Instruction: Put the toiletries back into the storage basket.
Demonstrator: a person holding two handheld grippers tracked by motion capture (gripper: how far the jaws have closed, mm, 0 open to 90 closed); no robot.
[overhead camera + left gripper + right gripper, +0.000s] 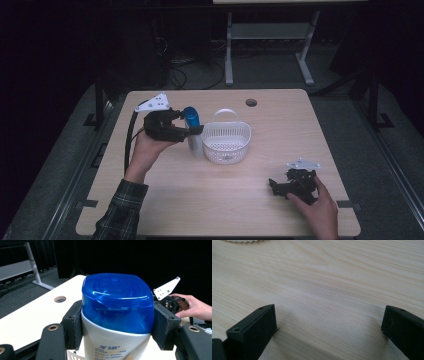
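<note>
The step in hand looks like carrying a bottle to the basket. The left gripper [192,131] has its fingers [163,322] clamped on the white bottle [194,134] just under its blue cap [117,306]. From above, the bottle stands upright, just beside the white basket [227,142] on its nine o'clock side; whether its base is clear of the worktop [250,200] cannot be told. The next move probably calls for lifting the bottle above the rim, swinging it toward three o'clock over the basket, then lowering it and letting go, keeping clear of the raised handle.

The right gripper [282,187] rests near the worktop's five o'clock corner, well apart from the basket. Its own view settles what the high view cannot: the fingers [253,331] stand wide apart with bare wood between them. The left gripper view alone shows the pads pressing the bottle and the printed label.
</note>
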